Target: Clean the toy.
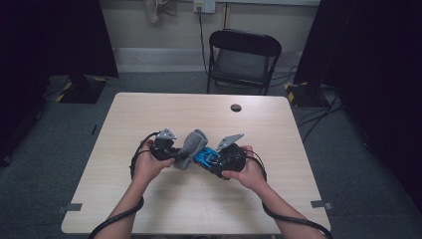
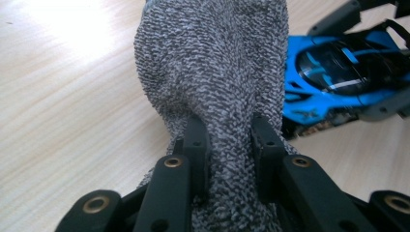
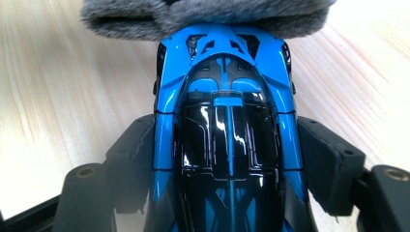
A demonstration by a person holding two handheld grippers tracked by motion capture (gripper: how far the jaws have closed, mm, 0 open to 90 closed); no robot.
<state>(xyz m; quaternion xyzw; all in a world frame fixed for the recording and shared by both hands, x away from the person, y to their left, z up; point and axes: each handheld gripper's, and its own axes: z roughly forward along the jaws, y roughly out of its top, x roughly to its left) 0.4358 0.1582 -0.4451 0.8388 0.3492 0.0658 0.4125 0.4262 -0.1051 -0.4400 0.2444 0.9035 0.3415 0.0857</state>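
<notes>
Light wood-grain table (image 1: 149, 209) occupies the centre of the high view; a black folding chair (image 1: 243, 59) stands beyond its far edge, at upper centre of the frame. A small dark round hole (image 1: 236, 107) sits in the tabletop near that far edge

Grey knitted sock (image 1: 191, 147) is held at mid-frame, just above the table, between the two hands. In the left gripper view it rises from bottom centre to the top edge, and the jaws are clamped on its lower part, pinching the fabric into a narrow neck. Left gripper (image 1: 171, 155) lies at centre left of the high view

Blue and black toy sports car (image 1: 208, 159) sits just right of the sock at mid-frame. In the right gripper view it runs up the centre of the frame, the jaws pressed against its two sides; its front end touches the sock (image 3: 208, 17) along the top edge. Right gripper (image 1: 211, 162) lies at centre right, angled toward the left one
</notes>
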